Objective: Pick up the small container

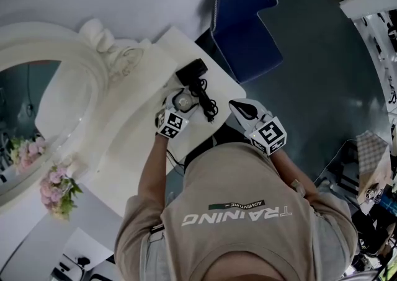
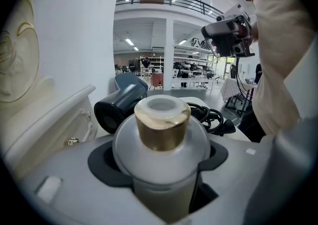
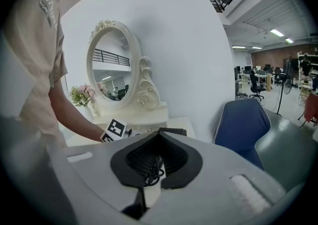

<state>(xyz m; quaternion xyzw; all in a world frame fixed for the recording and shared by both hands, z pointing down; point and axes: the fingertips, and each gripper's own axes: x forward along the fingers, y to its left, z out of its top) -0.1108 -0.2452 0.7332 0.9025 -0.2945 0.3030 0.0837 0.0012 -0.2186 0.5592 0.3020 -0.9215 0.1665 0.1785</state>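
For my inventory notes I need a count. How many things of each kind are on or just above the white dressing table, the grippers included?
small container: 1
hair dryer: 1
flower bunch: 1 (mirror reflection not counted)
grippers: 2, the left gripper and the right gripper
Total: 5

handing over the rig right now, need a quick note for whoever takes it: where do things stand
Left tool: closed on the small container, jaws round its frosted body, gold cap up.
Right tool: shut, nothing in it.
Things: the hair dryer and its cable lie just behind the container on the white vanity top.
Done: the grasp is made.
Left: lift the container clear. The pictures do not show whether it is already off the surface.
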